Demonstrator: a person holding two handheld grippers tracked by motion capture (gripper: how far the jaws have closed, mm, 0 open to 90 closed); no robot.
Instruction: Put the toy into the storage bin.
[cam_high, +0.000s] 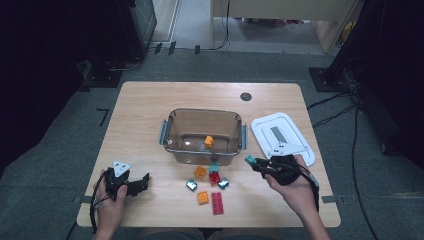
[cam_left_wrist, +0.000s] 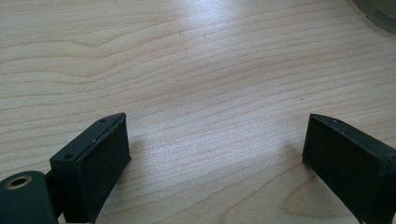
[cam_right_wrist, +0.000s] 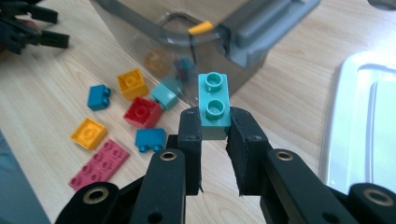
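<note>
My right gripper (cam_right_wrist: 214, 122) is shut on a teal two-stud brick (cam_right_wrist: 214, 103), held above the table to the right of the clear bin (cam_high: 172, 131). In the high view the right gripper (cam_high: 253, 162) carries the teal brick (cam_high: 249, 160) near the bin's front right corner. An orange brick (cam_high: 209, 141) lies inside the bin. Loose bricks lie in front of the bin: orange (cam_high: 200, 172), red (cam_high: 214, 178), teal (cam_high: 214, 168), two blue (cam_high: 191, 185), another orange (cam_high: 203, 197) and a pink plate (cam_high: 217, 203). My left gripper (cam_high: 135, 186) rests open on the wood at the front left, jaws wide apart (cam_left_wrist: 215, 154).
The bin's white lid (cam_high: 283, 137) lies flat to the right of the bin. A round dark grommet (cam_high: 245, 96) sits near the table's far edge. Bare wood lies left of the bin and along the front edge.
</note>
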